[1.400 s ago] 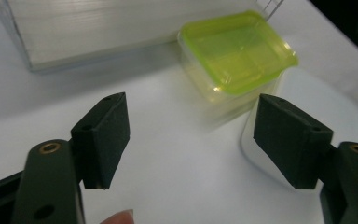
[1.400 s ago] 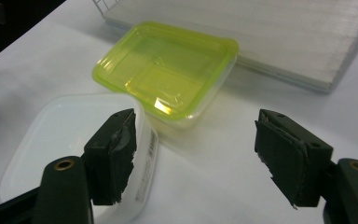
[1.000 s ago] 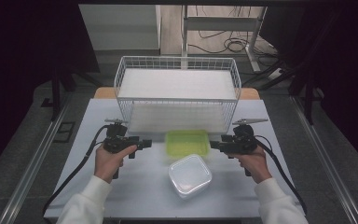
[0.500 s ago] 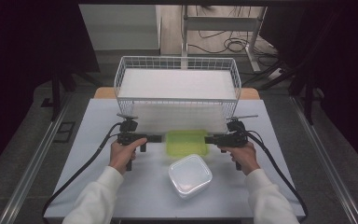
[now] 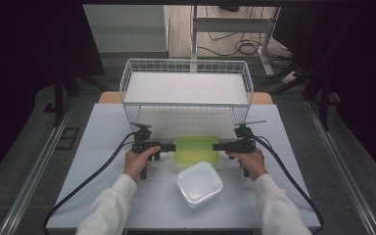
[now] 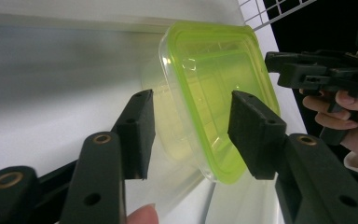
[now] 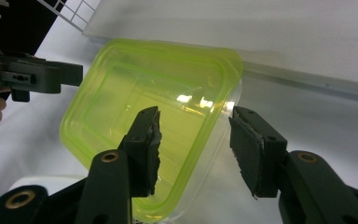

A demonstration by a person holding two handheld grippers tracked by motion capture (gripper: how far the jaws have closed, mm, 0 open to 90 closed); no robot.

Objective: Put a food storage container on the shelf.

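A clear plastic box with a lime-green lid (image 5: 196, 149) lies on the white table just in front of the wire basket. My left gripper (image 5: 169, 146) reaches in level from its left side and my right gripper (image 5: 219, 146) from its right. In the left gripper view the box's near end (image 6: 200, 107) sits between the jaws of the left gripper (image 6: 193, 135). In the right gripper view the box's other end (image 7: 168, 98) sits between the jaws of the right gripper (image 7: 193, 144). Both pairs of jaws have just been closing around the box, and a small gap still shows at the pads.
A white wire basket (image 5: 186, 88) with a white liner stands at the back of the table. A clear square container (image 5: 199, 183) lies near the front edge, between the person's forearms. Cables trail off both grippers toward the table's front corners.
Both hands have moved inward and down to the ends of the green-lidded box. Their jaws have narrowed around it. The box and the clear container have not moved.
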